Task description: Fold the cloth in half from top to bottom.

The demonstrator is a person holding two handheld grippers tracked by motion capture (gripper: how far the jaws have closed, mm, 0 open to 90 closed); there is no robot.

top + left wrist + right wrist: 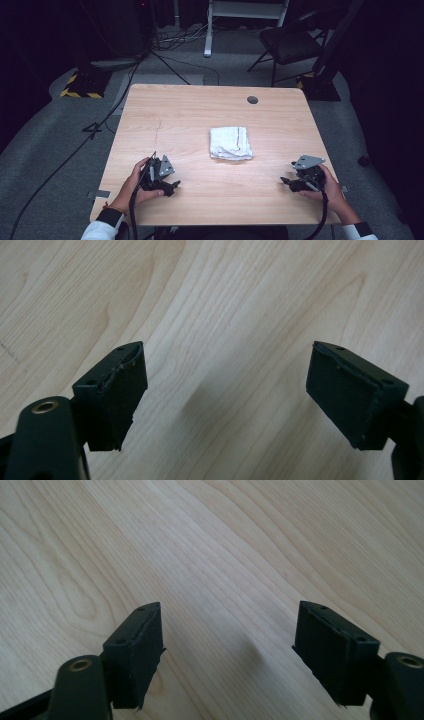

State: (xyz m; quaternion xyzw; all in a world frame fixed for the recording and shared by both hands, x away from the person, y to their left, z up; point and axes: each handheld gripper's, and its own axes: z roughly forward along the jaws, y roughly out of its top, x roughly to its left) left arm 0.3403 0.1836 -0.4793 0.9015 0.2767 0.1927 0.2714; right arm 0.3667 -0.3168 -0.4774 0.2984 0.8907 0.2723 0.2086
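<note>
A folded white cloth towel (230, 143) lies flat near the middle of the pale wooden table (190, 110), well apart from both tools. The left black two-jaw gripper (170, 186) rests near the front edge at the left, its jaws spread wide over bare wood with nothing between them. The right black two-jaw gripper (287, 182) sits near the front right, jaws likewise wide and empty. The towel's underside and folds are hidden, and both sleeves are cut off by the frame's bottom edge.

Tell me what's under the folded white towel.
The folded white towel lies flat on the wooden table, apart from both open tongs, left and right. Bare wood surrounds it; whatever lies beneath or within its folds is covered.
</note>
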